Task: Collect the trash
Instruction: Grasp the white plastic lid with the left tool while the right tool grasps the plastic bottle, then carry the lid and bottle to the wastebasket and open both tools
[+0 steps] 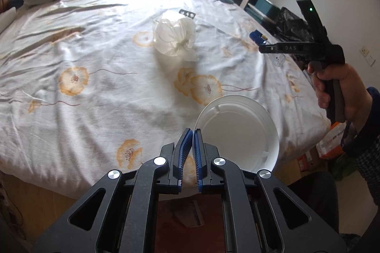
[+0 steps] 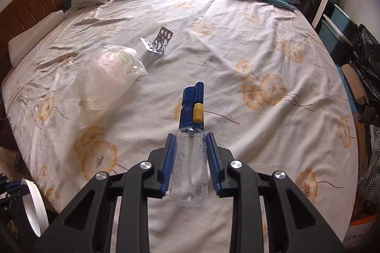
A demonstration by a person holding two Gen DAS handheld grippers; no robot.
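- Both tongs are loaded: my left gripper (image 1: pixel 192 134) is pressed together on the rim of a white plastic lid (image 1: pixel 237 134), and my right gripper (image 2: pixel 191 150) pinches a clear spray bottle (image 2: pixel 190 165) by its body, blue nozzle pointing away from me.
- Bottle looks empty, so light; its smooth, thin wall may flex or slip, so I judge the mid-body hold sound.
- Lid is light and stiff, but an edge pinch lets it swing, so I'd carry it gently.
- Left on the bed sheet (image 2: pixel 213 34): a crumpled plastic bag (image 2: pixel 111 72), soft and nearly weightless, best taken at a bunched fold.
- Near it, a foil blister pack (image 2: pixel 159 42), thin and bent; its raised edge offers the grip.
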